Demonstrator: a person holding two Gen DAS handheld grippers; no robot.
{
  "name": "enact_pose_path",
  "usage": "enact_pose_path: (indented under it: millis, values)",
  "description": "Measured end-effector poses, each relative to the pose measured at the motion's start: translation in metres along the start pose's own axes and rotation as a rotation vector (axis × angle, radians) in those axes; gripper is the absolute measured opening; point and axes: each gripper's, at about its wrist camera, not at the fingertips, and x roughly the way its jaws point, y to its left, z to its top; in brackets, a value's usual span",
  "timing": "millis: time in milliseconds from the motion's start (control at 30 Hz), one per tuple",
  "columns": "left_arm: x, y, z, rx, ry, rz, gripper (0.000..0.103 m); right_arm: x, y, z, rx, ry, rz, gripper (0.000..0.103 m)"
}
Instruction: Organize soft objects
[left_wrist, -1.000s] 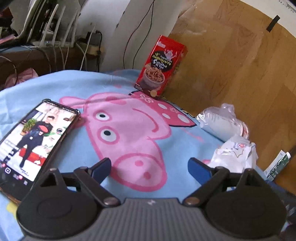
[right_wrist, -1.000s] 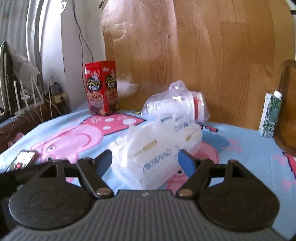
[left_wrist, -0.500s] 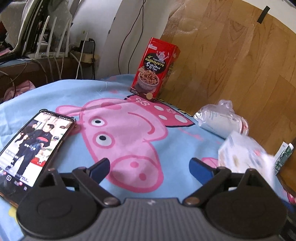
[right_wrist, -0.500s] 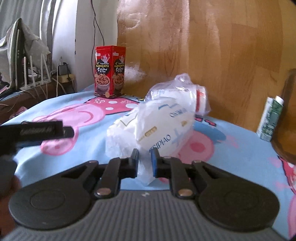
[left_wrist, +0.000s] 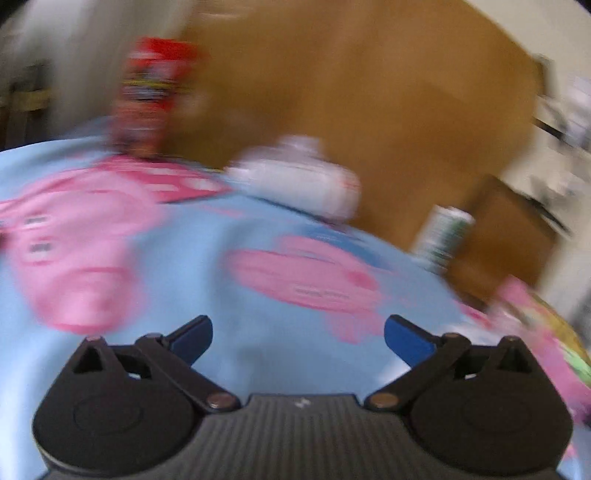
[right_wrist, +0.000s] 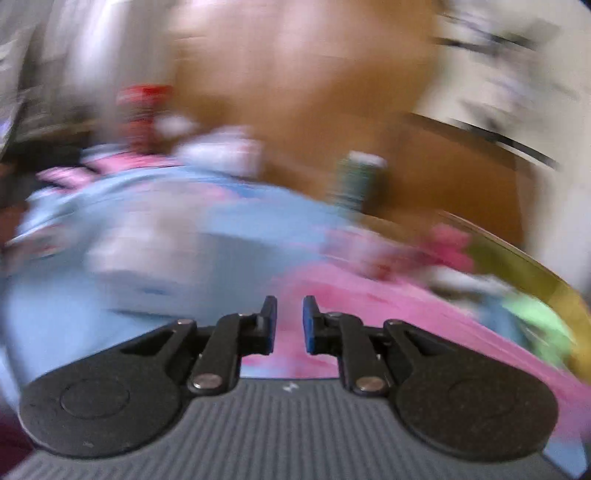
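Note:
Both views are smeared by motion. My left gripper (left_wrist: 297, 332) hangs open over the light blue pig-print blanket (left_wrist: 229, 295), its jaws still spreading, nothing between them. A white plastic-wrapped bundle (left_wrist: 295, 181) lies at the blanket's far edge. My right gripper (right_wrist: 290, 319) keeps only a narrow gap, its jaws opening slightly, and just pink blanket (right_wrist: 369, 295) shows through that gap. A pale blur (right_wrist: 140, 251) lies left of its fingers; whether it is the white tissue pack I cannot tell.
A red snack box (left_wrist: 155, 99) stands at the back left. A green-and-white carton (left_wrist: 443, 236) stands by the wooden wall. At the right, a yellow-rimmed basket (right_wrist: 535, 266) holds pink and green things. A brown wooden piece (left_wrist: 506, 236) rises behind the carton.
Both views have swung right, and the phone has left the left view. The right gripper shut on the white tissue pack half a second ago; now no pack shows between its fingers.

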Motion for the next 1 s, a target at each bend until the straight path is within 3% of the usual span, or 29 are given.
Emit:
enact_pose_path:
  millis: [67, 100, 133, 200, 233, 300, 400, 433, 500, 567, 600, 667, 700, 733, 833, 933, 1000]
  values:
    - [0.009, -0.028, -0.001, 0.071, 0.014, -0.049, 0.103, -0.009, -0.021, -0.005, 0.127, -0.019, -0.052, 0.025]
    - [0.012, -0.038, 0.000, 0.099, 0.012, -0.052, 0.103, -0.013, -0.024, -0.007, 0.174, -0.033, -0.026, 0.032]
    - [0.016, -0.045, 0.002, 0.115, 0.004, -0.052, 0.103, -0.017, -0.021, -0.008, 0.197, -0.044, 0.012, 0.050]
    - [0.026, -0.051, 0.010, 0.106, 0.014, -0.065, 0.103, -0.018, 0.000, -0.010, 0.178, -0.063, 0.086, 0.075]
    - [0.030, -0.051, 0.013, 0.091, 0.031, -0.084, 0.103, -0.016, 0.011, -0.012, 0.166, -0.068, 0.125, 0.082]
    - [0.043, -0.052, 0.016, 0.076, 0.078, -0.116, 0.103, -0.005, 0.037, -0.012, 0.148, -0.047, 0.235, 0.086]
    - [0.059, -0.057, 0.007, 0.114, 0.138, -0.107, 0.100, 0.024, 0.078, -0.009, 0.110, 0.003, 0.328, 0.088]
    - [0.061, -0.059, 0.001, 0.121, 0.165, -0.113, 0.090, 0.037, 0.091, -0.006, 0.096, 0.018, 0.328, 0.088]
    - [0.061, -0.060, -0.011, 0.105, 0.209, -0.178, 0.080, 0.057, 0.107, -0.004, 0.077, 0.060, 0.281, 0.088]
    - [0.049, -0.063, -0.020, 0.103, 0.194, -0.181, 0.079, 0.068, 0.111, -0.003, 0.074, 0.090, 0.238, 0.083]
    - [0.044, -0.066, -0.025, 0.109, 0.192, -0.188, 0.079, 0.065, 0.105, -0.004, 0.085, 0.086, 0.257, 0.078]
    - [0.035, -0.073, -0.035, 0.093, 0.215, -0.236, 0.084, 0.056, 0.086, -0.010, 0.109, 0.073, 0.297, 0.072]
    - [0.030, -0.079, -0.041, 0.087, 0.231, -0.276, 0.096, 0.051, 0.077, -0.014, 0.120, 0.068, 0.296, 0.072]
    - [0.026, -0.084, -0.044, 0.091, 0.233, -0.306, 0.102, 0.045, 0.069, -0.018, 0.130, 0.058, 0.283, 0.072]
    - [0.009, -0.107, -0.057, 0.205, 0.180, -0.347, 0.103, 0.028, 0.045, -0.033, 0.164, 0.045, 0.212, 0.073]
    - [-0.001, -0.119, -0.063, 0.307, 0.126, -0.323, 0.103, 0.010, 0.025, -0.044, 0.188, 0.028, 0.167, 0.074]
    - [0.000, -0.119, -0.065, 0.326, 0.132, -0.314, 0.103, 0.001, 0.020, -0.047, 0.196, 0.013, 0.145, 0.076]
